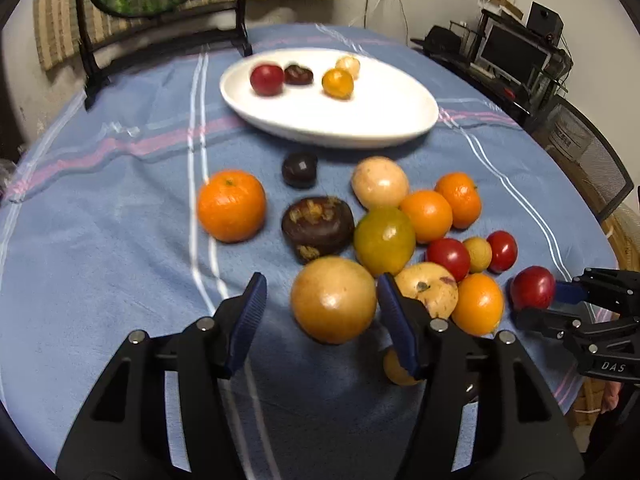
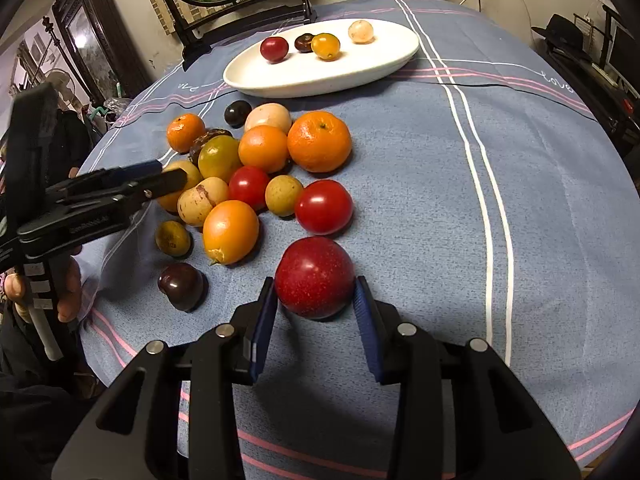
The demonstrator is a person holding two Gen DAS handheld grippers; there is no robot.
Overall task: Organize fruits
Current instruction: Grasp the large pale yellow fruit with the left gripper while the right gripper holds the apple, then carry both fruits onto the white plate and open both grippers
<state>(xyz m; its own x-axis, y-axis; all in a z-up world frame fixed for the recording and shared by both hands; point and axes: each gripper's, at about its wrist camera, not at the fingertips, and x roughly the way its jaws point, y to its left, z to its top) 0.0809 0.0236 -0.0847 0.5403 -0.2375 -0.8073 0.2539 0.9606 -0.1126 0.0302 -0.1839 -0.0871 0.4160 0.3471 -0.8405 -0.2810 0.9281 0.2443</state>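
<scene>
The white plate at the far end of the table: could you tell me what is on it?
On the white plate lie four small fruits: a red one, a dark one, a yellow-orange one and a pale one. Nothing hides them.

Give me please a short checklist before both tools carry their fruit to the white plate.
1. Right tool closed on red plum: ok, both pads meet its sides.
2. Left tool closed on yellow round fruit: not ok, a gap shows at one pad.
3. Neighbours clear of the left tool: not ok, a pale spotted fruit sits against its other finger.
4. Room on white plate: ok, four small fruits lie at its far side only.
5. Plum lifted off the tablecloth: cannot tell.
</scene>
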